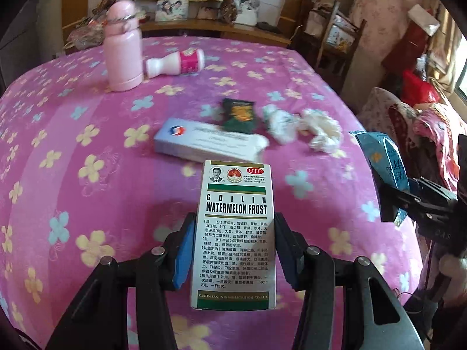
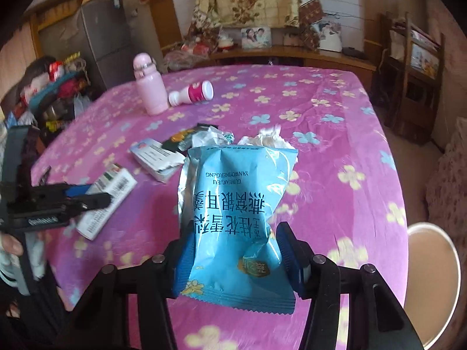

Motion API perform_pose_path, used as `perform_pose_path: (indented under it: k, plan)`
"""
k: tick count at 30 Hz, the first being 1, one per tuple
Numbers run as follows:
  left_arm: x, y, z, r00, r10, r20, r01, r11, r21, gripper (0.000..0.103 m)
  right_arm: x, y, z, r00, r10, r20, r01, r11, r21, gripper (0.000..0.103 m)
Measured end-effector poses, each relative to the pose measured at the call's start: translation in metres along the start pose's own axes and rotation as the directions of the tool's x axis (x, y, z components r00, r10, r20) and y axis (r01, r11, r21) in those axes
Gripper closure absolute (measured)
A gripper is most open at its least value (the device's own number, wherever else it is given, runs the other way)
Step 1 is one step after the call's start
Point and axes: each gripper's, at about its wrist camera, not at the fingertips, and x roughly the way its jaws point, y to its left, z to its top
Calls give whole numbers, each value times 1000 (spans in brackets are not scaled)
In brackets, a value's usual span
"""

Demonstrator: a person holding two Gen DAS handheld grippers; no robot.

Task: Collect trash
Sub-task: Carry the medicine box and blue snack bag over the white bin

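Left gripper (image 1: pixel 232 250) is clamped on the Guilin Watermelon Frost medicine box (image 1: pixel 235 233), blue pads pressing its long sides near the lower half, box standing up off the bench (image 1: pixel 87 204) with its label to the camera. Right gripper (image 2: pixel 233 258) is clamped on the light-blue snack packet (image 2: pixel 236 218), pinching the lower part so the film puckers inward; the torn foil top hangs free above the pads, so it looks like an empty wrapper. Both items are lifted clear of the floral pink cloth, so two pieces go in one pass. Left on the bench near the middle: a flat white-and-blue carton (image 1: pixel 210 144), a dark green sachet (image 1: pixel 238 116) touching its far edge, and two crumpled tissue wads (image 1: pixel 303 129) just beside the sachet toward the right edge. Toward the far left corner, a pink flask (image 1: pixel 124 48) stands upright and a small white bottle with a pink label (image 1: pixel 175 62) lies on its side against it; the flask is probably not trash. No bin shows in either view, so I can't tell where the drop-off is. Grips look secure, but the packet is soft and could slip if swung.
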Motion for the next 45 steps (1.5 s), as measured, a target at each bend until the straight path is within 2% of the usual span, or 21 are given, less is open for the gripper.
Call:
perform_pose_path:
  k: [11,16,26,45]
  plan:
    - [-15,-65,-2,999,-27,47,22,994,107,50,-50,-12,-28,997,-52,58,47,994,98,46]
    - [-15,-90,-2,998,-32,56,23,988,151,50,-65,-20,-36,993,-97,70,89,990,107,45]
    - [-13,-138,3,996,-56,74,39,974,221,50,-96,-51,-52,982,-156,104,135,974,185,44]
    - [8,-236,13,989,-133,58,106,936,335,50,-135,-138,-89,953,-287,92,235,899,369,43]
